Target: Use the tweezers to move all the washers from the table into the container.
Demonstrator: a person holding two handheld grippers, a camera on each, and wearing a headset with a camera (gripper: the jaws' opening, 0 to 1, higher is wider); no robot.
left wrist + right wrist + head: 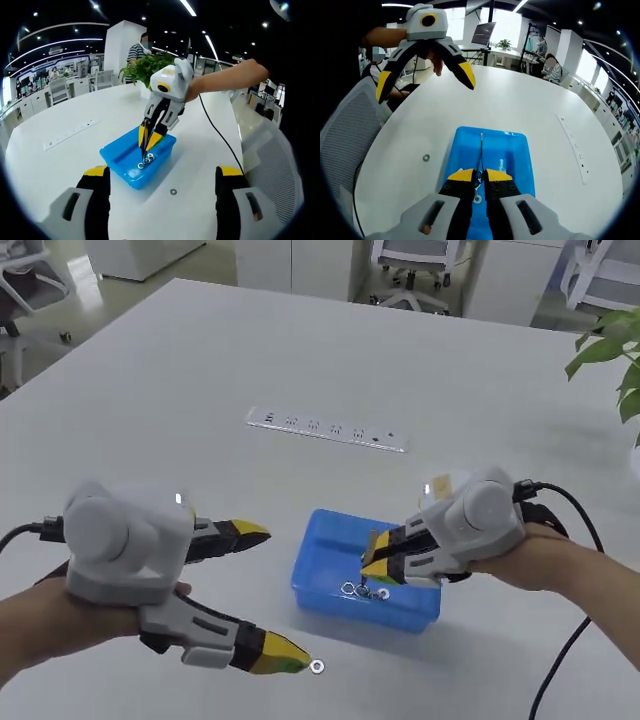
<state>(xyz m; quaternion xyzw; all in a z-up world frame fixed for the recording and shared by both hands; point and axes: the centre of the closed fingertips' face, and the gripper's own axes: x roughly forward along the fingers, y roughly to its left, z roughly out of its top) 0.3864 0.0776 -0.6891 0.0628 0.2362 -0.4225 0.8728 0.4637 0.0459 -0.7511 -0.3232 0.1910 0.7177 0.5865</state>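
Tweezers (481, 150) pinched in right gripper (480, 176) jaws over container (516, 150) | left gripper (162, 171) jaws spread

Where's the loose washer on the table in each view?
Head view: small silver metal washer at bottom centre, below the blue plastic container.
Left gripper view: washer lower centre, right of container.
Right gripper view: washer left of container.
Shared landmark: the container.

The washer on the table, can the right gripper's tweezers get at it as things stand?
Probably yes: the washer lies uncovered beside the blue container, though a jaw tip of the left gripper sits close.
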